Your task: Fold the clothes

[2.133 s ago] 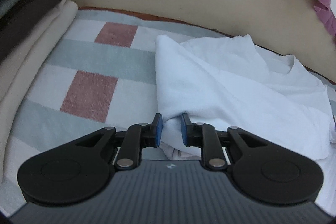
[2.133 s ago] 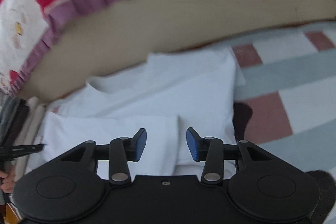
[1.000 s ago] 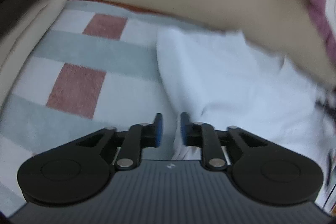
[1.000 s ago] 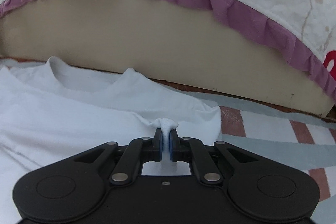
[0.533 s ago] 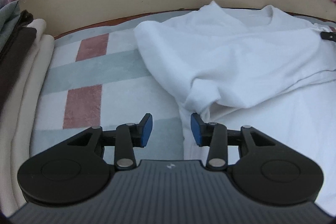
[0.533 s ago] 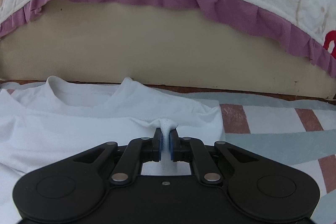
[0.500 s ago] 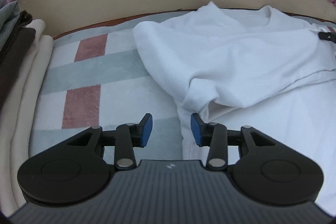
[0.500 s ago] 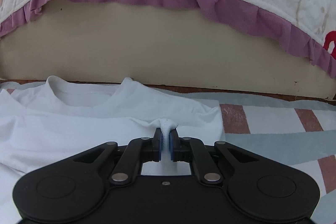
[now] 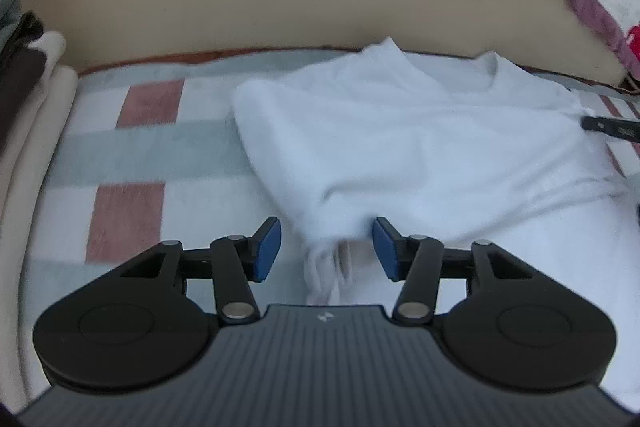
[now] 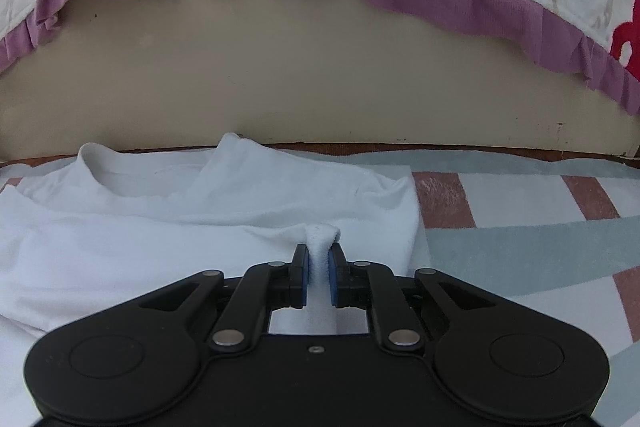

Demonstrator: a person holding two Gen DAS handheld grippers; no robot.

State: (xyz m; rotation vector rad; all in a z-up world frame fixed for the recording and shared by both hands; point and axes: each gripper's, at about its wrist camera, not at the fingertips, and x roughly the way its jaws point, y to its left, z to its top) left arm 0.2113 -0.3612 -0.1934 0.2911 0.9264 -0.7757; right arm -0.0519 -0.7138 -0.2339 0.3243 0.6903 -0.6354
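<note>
Two grippers over white T-shirt (image 9: 420, 147) on checked blanket (image 9: 132, 155); left gripper (image 9: 326, 251) jaws opening, cloth between pads w/o touching; right gripper (image 10: 319, 275) jaws opening, pads pinching shirt fold.

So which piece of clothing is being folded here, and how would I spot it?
Look at the checked blanket of grey, white and dull-red squares below the beige bed side. On it lies the white T-shirt, neckline towards the bed; unlike the stacked clothes at the left, it is spread out.
</note>
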